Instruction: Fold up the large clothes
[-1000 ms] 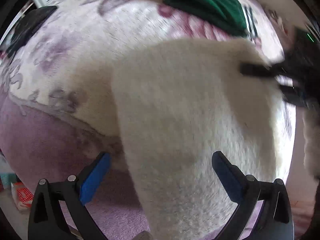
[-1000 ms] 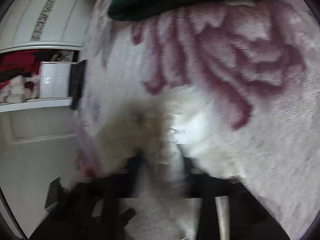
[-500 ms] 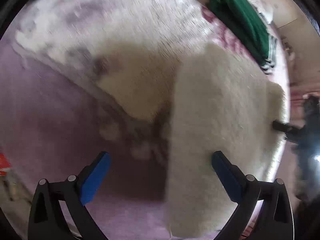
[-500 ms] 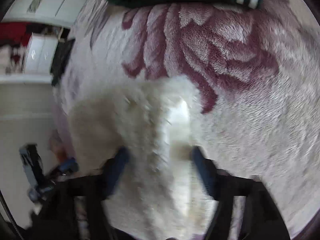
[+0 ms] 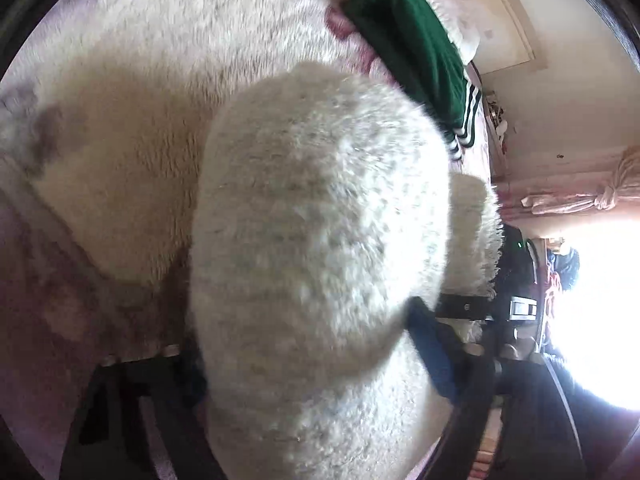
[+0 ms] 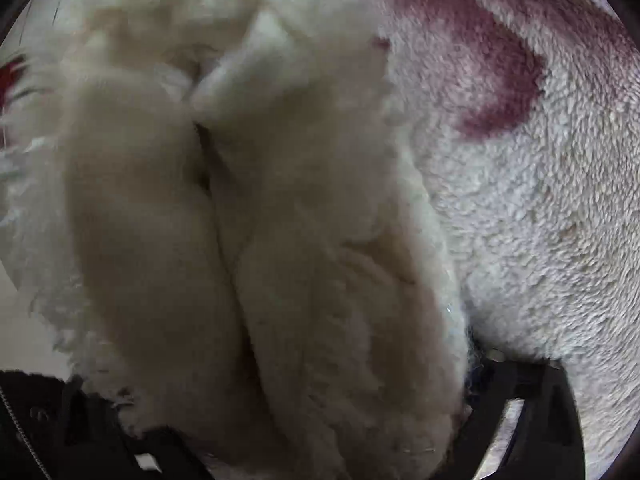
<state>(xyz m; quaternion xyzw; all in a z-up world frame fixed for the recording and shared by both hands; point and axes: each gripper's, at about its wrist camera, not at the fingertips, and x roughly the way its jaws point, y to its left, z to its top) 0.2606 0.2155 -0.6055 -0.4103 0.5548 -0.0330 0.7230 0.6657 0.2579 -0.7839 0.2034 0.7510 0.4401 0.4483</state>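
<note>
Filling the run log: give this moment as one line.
task: fold | left gripper: closing around white fleece | right gripper: closing around fleece | green garment: aside

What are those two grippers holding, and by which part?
Both jaws are closing around the fluffy white fleece garment: left gripper and right gripper each straddle a bunched fold.

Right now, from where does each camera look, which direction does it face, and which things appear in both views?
Left wrist: sits on the left gripper, looks down along its fingers at the white fluffy garment between the closing jaws; beyond lie a green garment and the right gripper.
Right wrist: sits on the right gripper, looks down at the garment bunched between its closing jaws, on the floral blanket.
Both views share the white garment and the blanket under it.
</note>
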